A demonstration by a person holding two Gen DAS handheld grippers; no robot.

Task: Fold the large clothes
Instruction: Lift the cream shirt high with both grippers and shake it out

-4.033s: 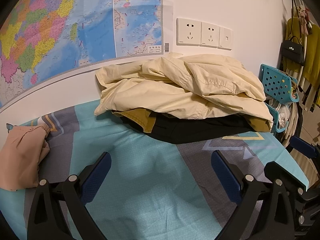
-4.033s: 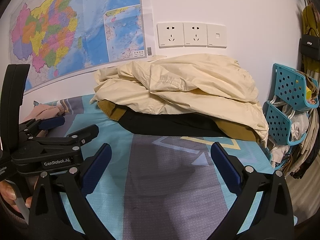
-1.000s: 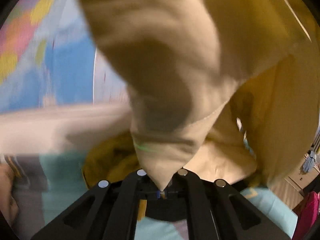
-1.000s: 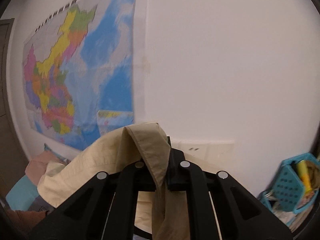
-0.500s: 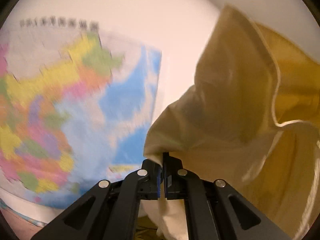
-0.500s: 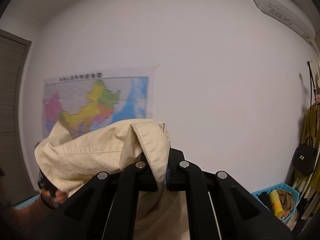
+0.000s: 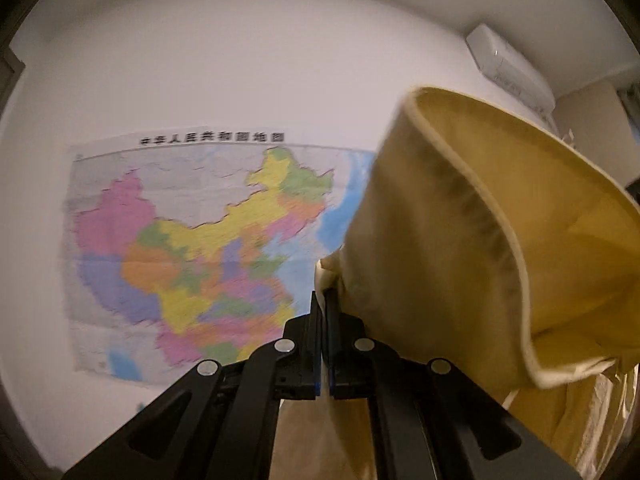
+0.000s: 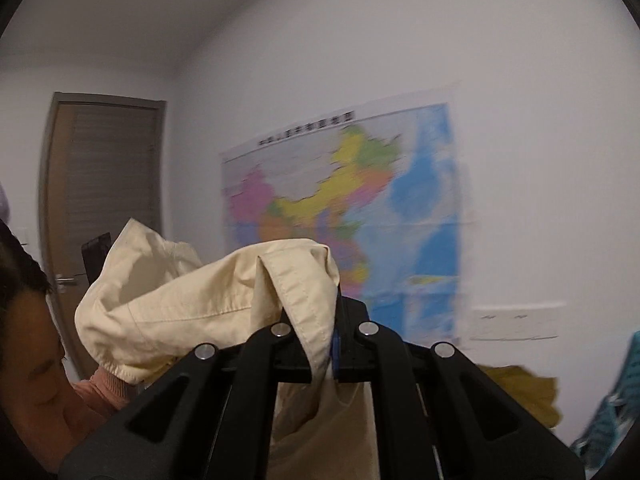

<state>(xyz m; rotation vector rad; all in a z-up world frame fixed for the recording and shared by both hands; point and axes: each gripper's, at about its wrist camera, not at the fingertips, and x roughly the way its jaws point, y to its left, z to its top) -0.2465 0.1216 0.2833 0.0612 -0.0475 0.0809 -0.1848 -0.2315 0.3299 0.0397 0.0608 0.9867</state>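
Left gripper [image 7: 325,300] clenched on cream garment [image 7: 460,248], cloth billowing up and to its right. Right gripper [image 8: 334,320] clamped on garment hem [image 8: 304,304], fabric draped over jaws, trailing left. Beyond: wall map [image 7: 192,248], door [image 8: 104,200].

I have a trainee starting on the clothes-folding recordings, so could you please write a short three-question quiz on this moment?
1. True or false: both grippers are shut on the cream jacket.
2. What hangs on the wall ahead of the left gripper? A) mirror B) coloured map C) clock
3. Fill in: in the right gripper's view, a brown ____ stands left of the map.

Key: 1. True. 2. B, the map. 3. Door.
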